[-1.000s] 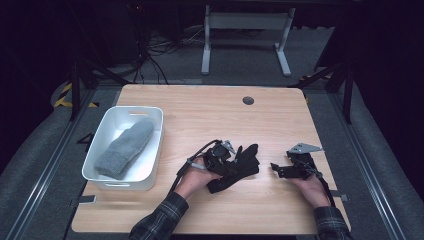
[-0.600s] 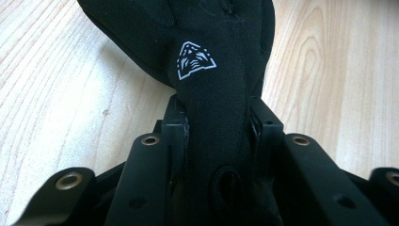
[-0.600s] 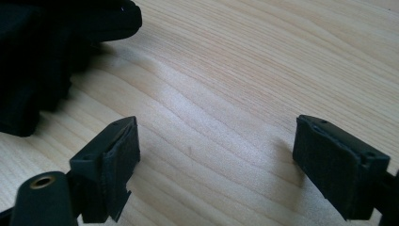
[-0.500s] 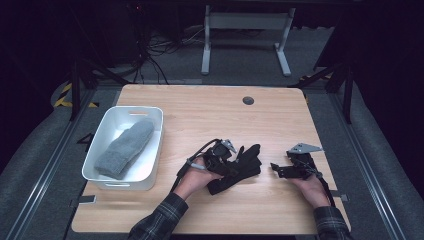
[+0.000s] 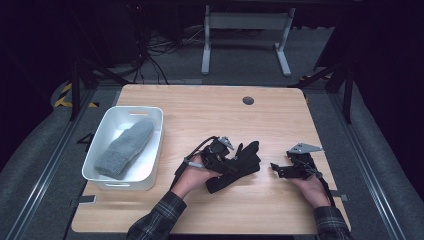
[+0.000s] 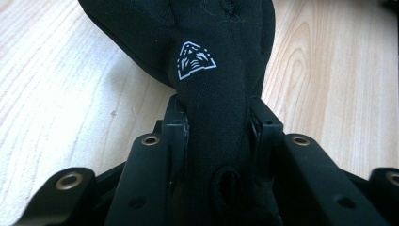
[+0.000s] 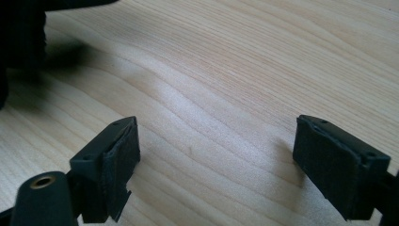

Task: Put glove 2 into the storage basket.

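Left gripper (image 5: 234, 159) is closed on a black glove (image 6: 221, 61), its jaws pinching a narrow fold of the fabric from both sides; the rest of the glove runs ahead of the jaws and lies flat on the counter (image 5: 200, 112). Right gripper (image 7: 216, 155) stands wide open with nothing between its pads, resting low on the bare counter, well to the right of the glove.

Assessment: the glove is soft, light knit cloth, limp and not fragile. It will sag and drape when lifted, and a thin pinch may slip through the pads. The present hold, on a bunched fold, looks sound. A second hold at the free end, beyond the left gripper, would keep it spread.

To the far left of the left gripper, a white bin (image 5: 152, 150) holds a grey sock (image 5: 125, 147).
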A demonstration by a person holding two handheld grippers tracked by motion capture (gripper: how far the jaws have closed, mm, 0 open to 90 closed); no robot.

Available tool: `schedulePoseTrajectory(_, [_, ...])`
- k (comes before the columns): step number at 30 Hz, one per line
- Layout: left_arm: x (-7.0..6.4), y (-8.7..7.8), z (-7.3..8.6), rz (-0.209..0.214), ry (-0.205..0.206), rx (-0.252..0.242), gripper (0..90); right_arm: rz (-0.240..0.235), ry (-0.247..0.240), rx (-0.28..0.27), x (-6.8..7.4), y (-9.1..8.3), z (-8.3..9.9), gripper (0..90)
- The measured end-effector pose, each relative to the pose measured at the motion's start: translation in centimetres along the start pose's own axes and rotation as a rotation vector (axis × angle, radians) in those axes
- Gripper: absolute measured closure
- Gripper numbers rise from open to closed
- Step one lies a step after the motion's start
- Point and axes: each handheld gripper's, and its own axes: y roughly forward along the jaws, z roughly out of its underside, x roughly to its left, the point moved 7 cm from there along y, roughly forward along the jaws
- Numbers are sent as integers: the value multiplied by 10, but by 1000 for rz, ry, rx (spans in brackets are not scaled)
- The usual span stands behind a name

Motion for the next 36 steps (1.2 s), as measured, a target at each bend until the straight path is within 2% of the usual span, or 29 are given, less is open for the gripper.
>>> schedulePoseTrajectory(3, [0, -7, -2, -9, 1, -6, 671, -2, 0, 0, 0, 0, 0, 159])
schedulePoseTrajectory(6, [2, -18, -3, -29, -23, -23, 671, -2, 0, 0, 0, 0, 0, 159])
schedulePoseTrajectory(16, [8, -45, -1, -69, -65, -58, 671, -1, -2, 1, 0, 0, 0, 159])
schedulePoseTrajectory(36, [24, -102, 6, -152, -139, -92, 671, -4, -7, 1, 1, 0, 0, 159])
